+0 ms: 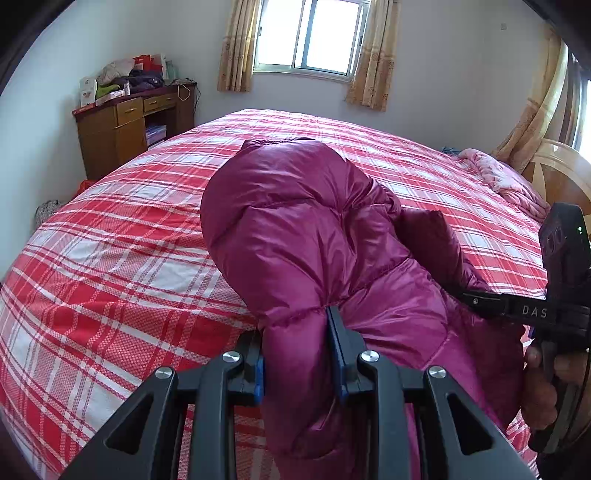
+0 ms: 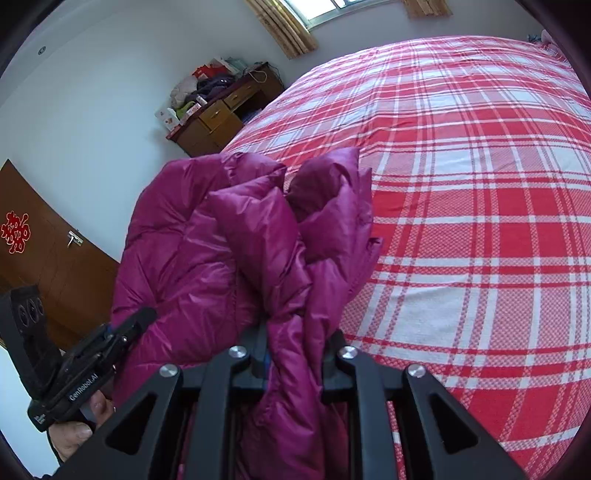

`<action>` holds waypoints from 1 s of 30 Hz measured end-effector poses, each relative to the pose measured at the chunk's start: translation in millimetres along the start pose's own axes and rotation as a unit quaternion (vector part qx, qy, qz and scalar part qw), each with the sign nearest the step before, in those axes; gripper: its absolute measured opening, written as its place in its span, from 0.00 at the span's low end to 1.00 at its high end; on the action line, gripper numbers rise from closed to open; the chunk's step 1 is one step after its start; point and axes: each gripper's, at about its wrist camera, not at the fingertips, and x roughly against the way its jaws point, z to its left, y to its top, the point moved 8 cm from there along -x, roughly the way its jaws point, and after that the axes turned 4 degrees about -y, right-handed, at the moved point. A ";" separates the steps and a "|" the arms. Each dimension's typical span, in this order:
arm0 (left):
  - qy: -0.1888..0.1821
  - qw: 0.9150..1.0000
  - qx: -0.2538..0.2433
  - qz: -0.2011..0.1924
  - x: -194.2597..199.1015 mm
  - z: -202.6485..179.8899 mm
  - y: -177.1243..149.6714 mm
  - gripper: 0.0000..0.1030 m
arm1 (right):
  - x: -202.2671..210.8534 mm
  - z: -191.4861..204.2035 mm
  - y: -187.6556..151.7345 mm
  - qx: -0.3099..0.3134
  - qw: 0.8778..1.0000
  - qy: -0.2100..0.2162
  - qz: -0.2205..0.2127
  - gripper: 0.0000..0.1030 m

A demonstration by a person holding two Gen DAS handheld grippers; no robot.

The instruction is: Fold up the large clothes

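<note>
A magenta puffer jacket (image 1: 295, 221) lies bunched on the red plaid bed (image 1: 110, 258), with its near end lifted. My left gripper (image 1: 297, 321) is shut on a thick fold of the jacket at its near edge. My right gripper (image 2: 295, 332) is shut on another bunched fold of the jacket (image 2: 207, 229). The right gripper also shows at the right edge of the left wrist view (image 1: 480, 301), its fingers in the jacket. The left gripper shows at the lower left of the right wrist view (image 2: 136, 321), also in the jacket.
A wooden desk (image 1: 129, 129) piled with clothes and boxes stands against the far wall left of the bed. A pink blanket (image 1: 498, 177) lies by the wooden headboard (image 1: 557, 173). A window with curtains (image 1: 310, 33) is behind. A brown door (image 2: 48, 240) is at the left.
</note>
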 end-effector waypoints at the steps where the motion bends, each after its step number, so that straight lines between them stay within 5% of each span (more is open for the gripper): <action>1: 0.001 1.000 -0.001 0.000 -1.2 1.0 -0.5 0.28 | 0.1 -0.9 -2.5 0.002 1.000 -0.003 0.001 0.19; 20: 0.052 0.999 0.004 -0.009 -17.4 21.6 -17.6 0.76 | -7.5 -17.0 -12.0 -0.010 0.999 -0.036 0.015 0.27; 30: 0.055 0.998 0.012 -0.008 -8.4 23.2 -16.9 0.80 | 3.2 -21.5 -15.7 0.001 0.998 -0.067 0.002 0.46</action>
